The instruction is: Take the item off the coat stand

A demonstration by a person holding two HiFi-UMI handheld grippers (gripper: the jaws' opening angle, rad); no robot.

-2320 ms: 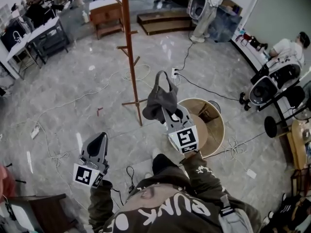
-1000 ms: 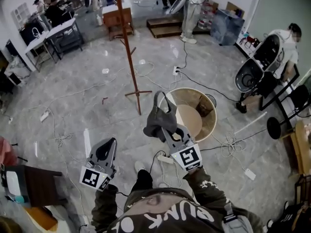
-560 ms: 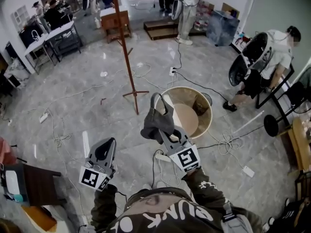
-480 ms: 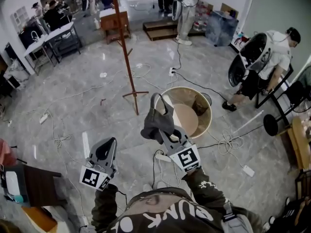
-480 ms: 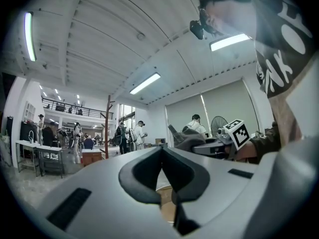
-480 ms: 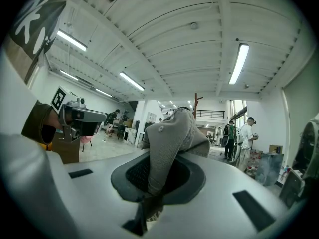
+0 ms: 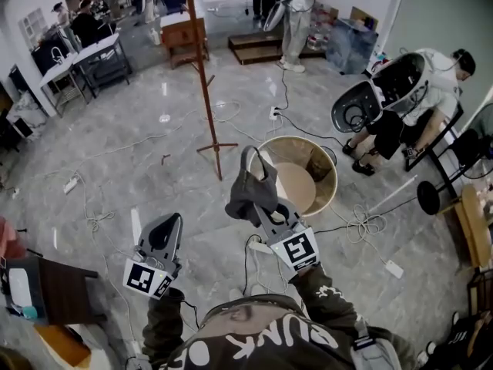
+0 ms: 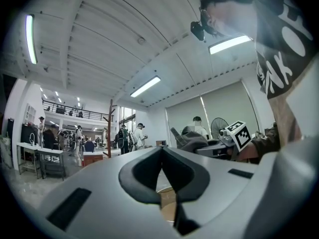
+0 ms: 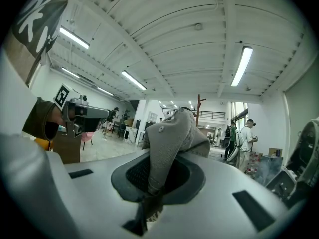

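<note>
- At frame centre, right gripper [image 7: 260, 209] clamps grey fabric item [image 7: 250, 190], well apart from brown wooden coat stand [image 7: 206, 91]: removal judged complete.
- Lower left: left gripper [image 7: 165, 223], jaws together, empty.

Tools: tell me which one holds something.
The right tool, clamped on the grey fabric item; the left tool has nothing between its jaws.

bright ceiling strips, fisheye-warped edges, floor glare
</note>
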